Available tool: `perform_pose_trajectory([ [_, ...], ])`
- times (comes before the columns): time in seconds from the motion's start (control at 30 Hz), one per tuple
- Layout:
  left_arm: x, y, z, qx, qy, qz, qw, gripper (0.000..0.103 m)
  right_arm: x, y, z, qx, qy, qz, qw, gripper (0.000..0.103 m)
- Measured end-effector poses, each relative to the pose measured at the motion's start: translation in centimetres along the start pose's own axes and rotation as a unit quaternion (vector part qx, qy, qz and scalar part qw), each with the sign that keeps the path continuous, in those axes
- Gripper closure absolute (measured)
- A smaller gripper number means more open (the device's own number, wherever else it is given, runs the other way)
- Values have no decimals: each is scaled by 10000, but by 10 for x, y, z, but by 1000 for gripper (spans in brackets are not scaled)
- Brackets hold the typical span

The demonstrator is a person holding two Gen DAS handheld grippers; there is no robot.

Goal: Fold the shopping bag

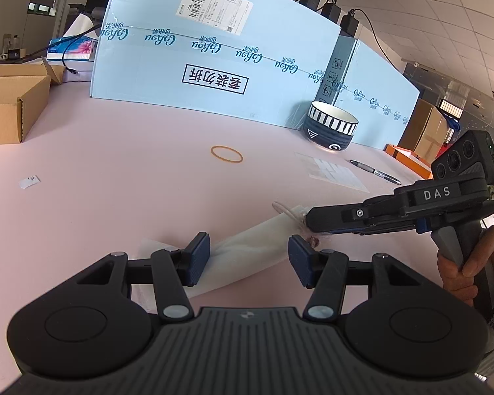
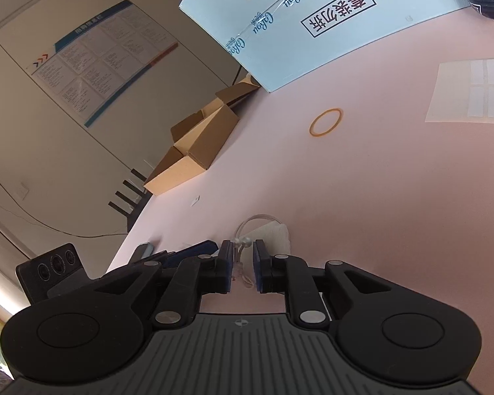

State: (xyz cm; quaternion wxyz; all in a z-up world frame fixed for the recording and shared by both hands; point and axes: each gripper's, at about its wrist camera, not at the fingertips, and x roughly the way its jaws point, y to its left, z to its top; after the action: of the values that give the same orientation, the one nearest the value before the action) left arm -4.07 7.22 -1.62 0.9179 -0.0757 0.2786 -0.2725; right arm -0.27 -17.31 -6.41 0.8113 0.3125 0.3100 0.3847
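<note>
The shopping bag [image 1: 253,240] is a white strip folded flat on the pink table [image 1: 115,181]. It runs slantwise from under my left gripper [image 1: 248,258] up to the right. The left jaws stand wide apart above the strip and their pads do not touch it. My right gripper [image 1: 308,222] comes in from the right, held by a hand [image 1: 461,263], with its tip at the bag's end. In the right wrist view the right gripper [image 2: 242,263] has a narrow gap between its jaws. The bag's cord handle [image 2: 243,242] with small beads lies loose in that gap, beside the bag's end [image 2: 273,235].
A rubber band [image 1: 226,154] lies mid-table. A sheet of labels [image 1: 332,171], a pen [image 1: 375,171] and a striped bowl [image 1: 331,126] are at the far right. Large light-blue cartons [image 1: 214,65] wall off the back. An open cardboard box [image 1: 6,108] sits at the left.
</note>
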Motion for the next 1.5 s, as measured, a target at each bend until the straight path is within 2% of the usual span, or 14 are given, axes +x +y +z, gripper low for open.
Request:
perform_pose_trajectory([
  [0.2, -2, 5, -1, -171, -42, -96, 9998, 53, 22, 10, 4, -182, 152, 148, 9996, 90],
  [0.33, -2, 2, -1, -87, -29, -56, 9999, 53, 33, 16, 5, -248, 244, 266, 9990, 89],
  [0.43, -1, 2, -1, -64, -31, -40, 10000, 53, 30, 21, 7, -428, 229, 288, 9984, 78],
  [0.6, -2, 4, -3, -86, -38, -53, 9999, 53, 2, 21, 14, -755, -114, -33, 9971, 76],
  [0.67, -2, 4, -3, -85, -39, -51, 9999, 53, -9, 17, 15, -898, -221, -383, 9950, 68],
  [0.8, -2, 4, -3, -97, -42, -65, 9999, 52, -22, -4, 8, -649, -222, -727, 9950, 67],
  [0.97, -1, 4, -3, -109, -41, -87, 9999, 51, -10, -15, 2, -410, -96, -484, 9979, 67],
  [1.2, -1, 2, -3, -84, -44, -65, 9999, 51, 9, -4, 1, -579, 43, -295, 9979, 67],
  [1.23, -1, 2, -3, -86, -43, -67, 9999, 51, 10, -2, 0, -632, 36, -334, 9974, 73],
  [1.27, -1, 2, -3, -89, -43, -69, 9999, 51, 9, 0, 0, -650, 27, -384, 9971, 87],
  [1.3, -1, 2, -2, -93, -42, -71, 9999, 51, 8, -1, -1, -624, 3, -425, 9971, 93],
  [1.5, -6, 5, -4, -279, -163, -189, 9993, 50, -2, 0, -5, -604, -170, -232, 9978, 96],
])
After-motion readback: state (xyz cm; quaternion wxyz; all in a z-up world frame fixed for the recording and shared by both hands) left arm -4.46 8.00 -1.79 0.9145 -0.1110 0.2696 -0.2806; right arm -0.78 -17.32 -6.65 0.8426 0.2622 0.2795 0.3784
